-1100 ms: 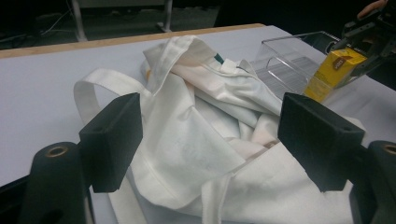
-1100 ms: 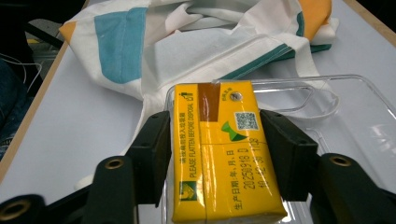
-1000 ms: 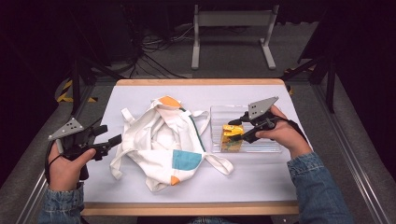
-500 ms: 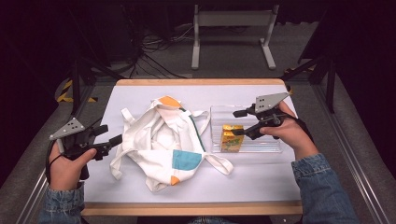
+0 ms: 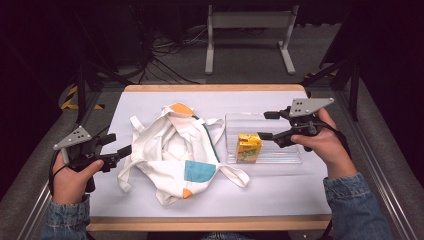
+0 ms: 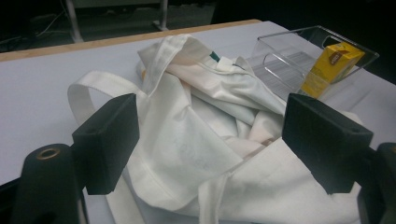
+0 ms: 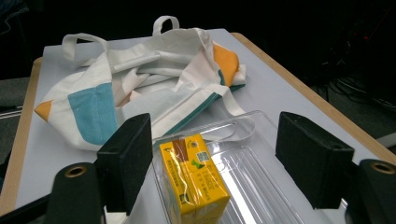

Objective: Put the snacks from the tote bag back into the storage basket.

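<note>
Tote bag [image 5: 175,150]: white cloth, teal and orange patches, green trim. Juice carton [image 5: 248,147]: yellow, brown top band, small green mark. Tray [image 5: 290,155]: clear, ribbed floor. Table [image 5: 280,187]: pale lavender, wood edge. Sleeves [image 5: 357,210]: blue denim.

Light falls from above onto the white table [image 5: 280,192], which shows bright while the room around it sinks into near black (cables barely readable). Glare streaks the clear tray [image 7: 261,172]. The tongs' black pads [image 6: 109,140] loom soft and out of focus; shadows stay faint

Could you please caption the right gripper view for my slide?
Open right gripper above a yellow juice carton in a clear tray.
</note>
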{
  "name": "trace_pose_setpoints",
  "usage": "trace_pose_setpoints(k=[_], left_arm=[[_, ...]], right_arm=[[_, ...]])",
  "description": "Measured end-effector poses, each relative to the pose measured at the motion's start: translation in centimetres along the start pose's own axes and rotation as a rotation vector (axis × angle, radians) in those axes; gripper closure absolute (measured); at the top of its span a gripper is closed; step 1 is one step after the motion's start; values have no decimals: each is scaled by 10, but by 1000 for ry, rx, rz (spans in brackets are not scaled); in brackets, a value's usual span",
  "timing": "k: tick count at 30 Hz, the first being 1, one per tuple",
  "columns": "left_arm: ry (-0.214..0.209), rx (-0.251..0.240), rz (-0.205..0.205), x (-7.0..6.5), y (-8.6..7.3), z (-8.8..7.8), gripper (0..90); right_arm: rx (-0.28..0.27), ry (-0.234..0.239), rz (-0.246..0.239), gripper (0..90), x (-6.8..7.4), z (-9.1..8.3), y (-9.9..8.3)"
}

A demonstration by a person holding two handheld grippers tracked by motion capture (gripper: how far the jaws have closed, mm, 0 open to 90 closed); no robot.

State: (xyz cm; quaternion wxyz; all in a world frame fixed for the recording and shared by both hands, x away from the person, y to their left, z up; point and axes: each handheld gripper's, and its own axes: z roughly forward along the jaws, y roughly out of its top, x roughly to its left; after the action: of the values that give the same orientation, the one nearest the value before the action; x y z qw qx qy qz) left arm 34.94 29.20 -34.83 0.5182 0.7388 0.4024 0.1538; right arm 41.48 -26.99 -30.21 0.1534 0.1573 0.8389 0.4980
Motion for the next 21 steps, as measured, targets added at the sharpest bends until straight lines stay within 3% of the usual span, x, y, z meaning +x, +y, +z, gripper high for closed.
trace_pose_setpoints(k=[12,21], left_arm=[[-4,21,15,-2,-3,-3,174],[-2,24,22,-2,-9,-7,164]], right_arm=[[-2,-121,80,256,-4,-47,-16],[-10,-193,103,231,-3,-75,-32]])
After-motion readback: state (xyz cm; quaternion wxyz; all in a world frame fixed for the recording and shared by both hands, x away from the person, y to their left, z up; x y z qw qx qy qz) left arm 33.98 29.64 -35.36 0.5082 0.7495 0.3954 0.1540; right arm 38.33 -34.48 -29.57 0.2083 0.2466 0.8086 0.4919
